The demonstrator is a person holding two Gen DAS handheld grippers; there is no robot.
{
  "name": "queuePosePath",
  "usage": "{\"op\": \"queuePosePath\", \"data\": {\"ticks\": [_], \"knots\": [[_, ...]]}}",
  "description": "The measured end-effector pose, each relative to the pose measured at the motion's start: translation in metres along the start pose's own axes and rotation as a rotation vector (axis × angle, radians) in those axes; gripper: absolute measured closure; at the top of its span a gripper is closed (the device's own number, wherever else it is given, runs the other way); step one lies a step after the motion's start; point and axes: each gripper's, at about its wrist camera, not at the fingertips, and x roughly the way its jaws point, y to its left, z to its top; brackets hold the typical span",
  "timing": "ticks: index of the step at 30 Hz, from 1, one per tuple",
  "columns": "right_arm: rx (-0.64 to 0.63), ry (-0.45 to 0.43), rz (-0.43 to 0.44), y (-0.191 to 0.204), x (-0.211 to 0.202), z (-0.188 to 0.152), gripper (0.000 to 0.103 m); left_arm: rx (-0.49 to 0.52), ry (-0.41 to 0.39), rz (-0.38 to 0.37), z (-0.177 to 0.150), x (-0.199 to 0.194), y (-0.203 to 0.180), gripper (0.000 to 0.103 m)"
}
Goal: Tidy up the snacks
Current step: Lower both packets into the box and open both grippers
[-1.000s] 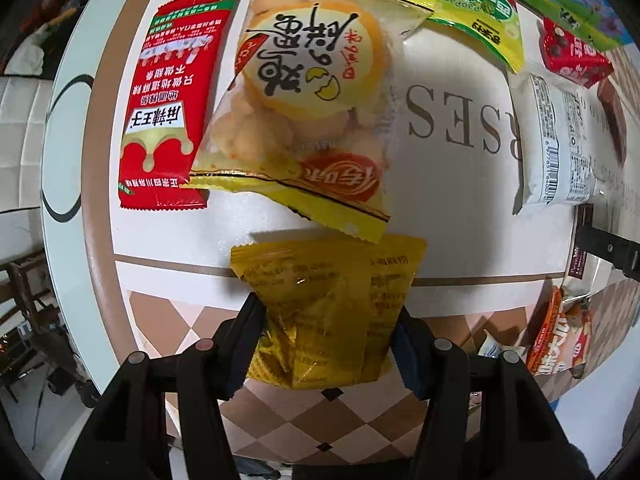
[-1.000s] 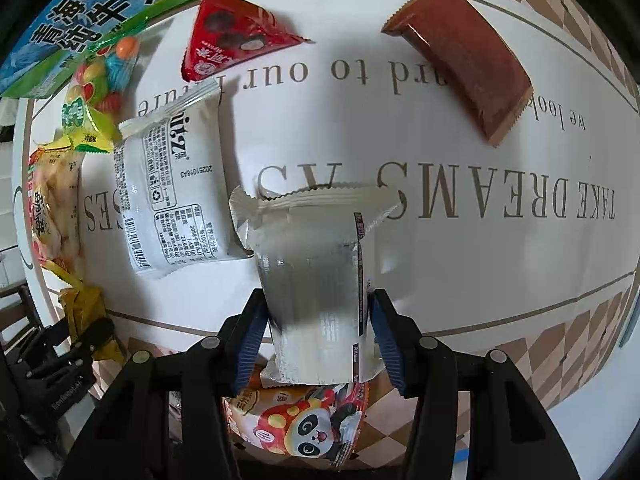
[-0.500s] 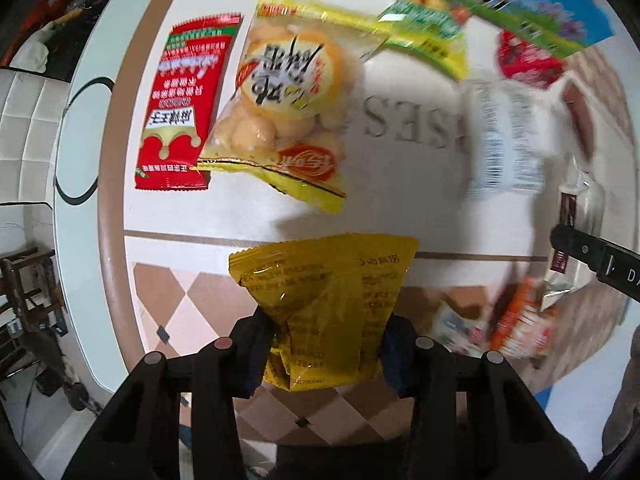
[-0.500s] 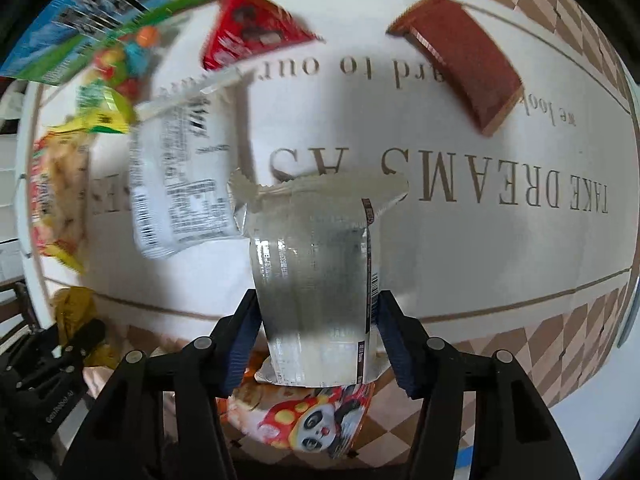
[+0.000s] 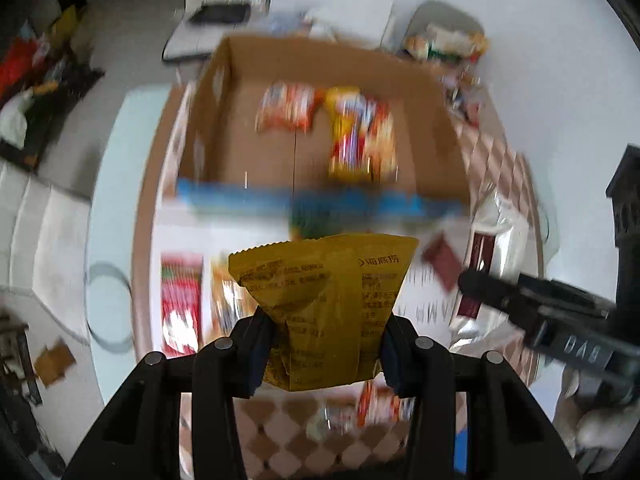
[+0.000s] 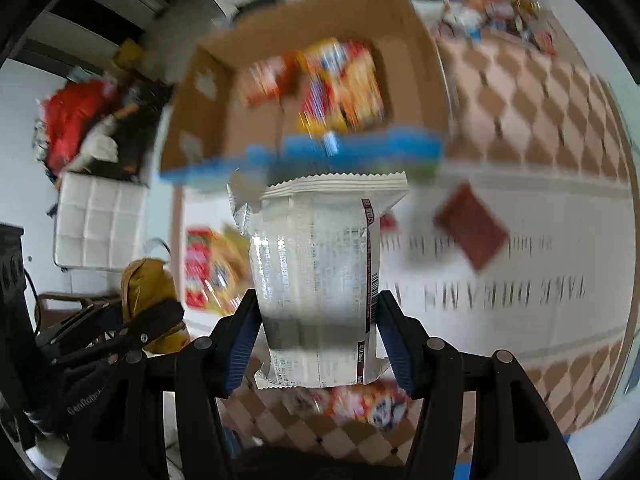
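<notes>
Both tongs carry loads, left tongs (image 5: 326, 354) clamped on the yellow packet (image 5: 326, 300), right tongs (image 6: 318, 346) on the silver packet (image 6: 320, 280), and either slick wrapper could slide free short of the cardboard box (image 5: 224, 120).

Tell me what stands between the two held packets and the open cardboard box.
Only the box's near blue-edged wall, to clear from above. The yellow packet and white packet hang over the table; the box floor is partly bare.

Two black hand-held tools with blue-padded fingers

The left tool (image 5: 326, 350) and the right tool (image 6: 318, 340) are both being shown as matte black frames with round silver screws on their arms; ribbed blue pads (image 6: 240, 344) are lining the fingers, and pale lettering is being seen on each body, blurred.
</notes>
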Motion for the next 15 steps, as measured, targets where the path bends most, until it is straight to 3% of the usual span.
{"op": "queuePosePath", "data": {"ticks": [4, 7, 11, 15], "knots": [[-0.005, -0.04, 0.022, 0.021, -0.008, 0.056, 0.042, -0.011, 0.014, -0.001, 0.066, 0.003, 0.003, 0.06], [0.015, -0.02, 0.056, 0.034, 0.021, 0.101, 0.042, -0.044, 0.08, 0.0, 0.107, 0.026, 0.018, 0.06], [0.034, 0.024, 0.049, 0.052, 0.067, 0.145, 0.042, -0.052, 0.197, 0.023, 0.142, 0.065, 0.032, 0.06], [0.061, 0.089, 0.04, 0.056, 0.118, 0.171, 0.042, -0.078, 0.329, 0.011, 0.157, 0.105, 0.046, 0.06]]}}
